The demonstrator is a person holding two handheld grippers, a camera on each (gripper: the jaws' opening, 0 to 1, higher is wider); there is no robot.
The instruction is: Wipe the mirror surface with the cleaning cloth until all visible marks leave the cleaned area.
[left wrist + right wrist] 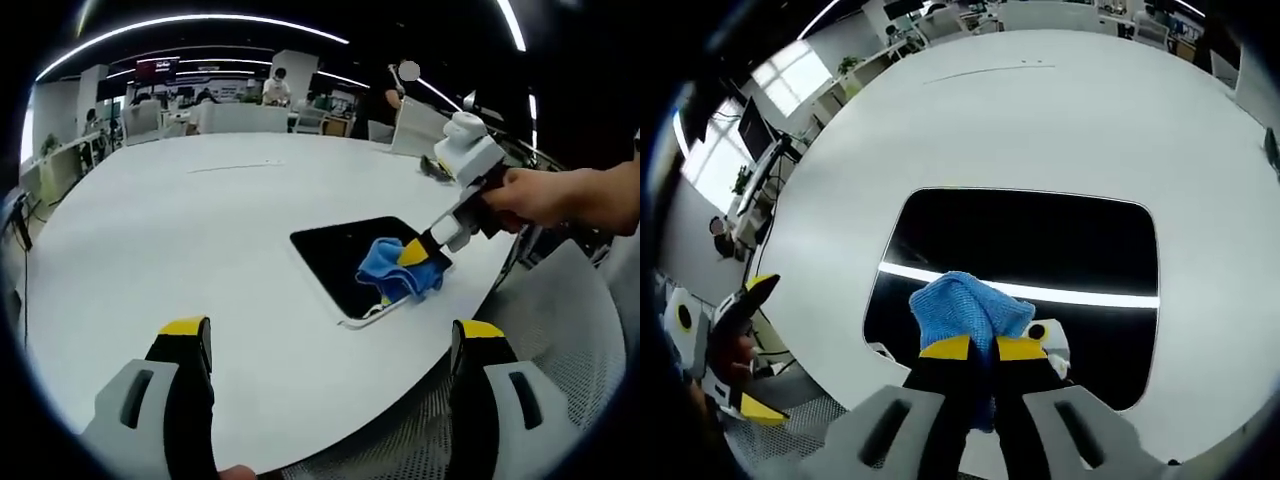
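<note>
Fingers (950,350) of the right gripper (973,348) are closed together on the blue cleaning cloth (965,305), which is bunched up between their yellow tips. The cloth is pressed on the dark mirror (1040,240), near the edge of the mirror closest to this gripper. The mirror is a rectangle with rounded corners and lies flat on the white tabletop (1040,110); a bright strip of light is reflected across it, just behind the cloth.

In the left gripper view, the right gripper (418,253) comes in from the right, held by a hand (535,195), and it pins the cloth (398,270) on the mirror (345,255) close to the tabletop (200,230) edge. The left gripper (335,335) has its fingers (185,335) wide apart, with nothing between them, above the bare tabletop and apart from the mirror.
</note>
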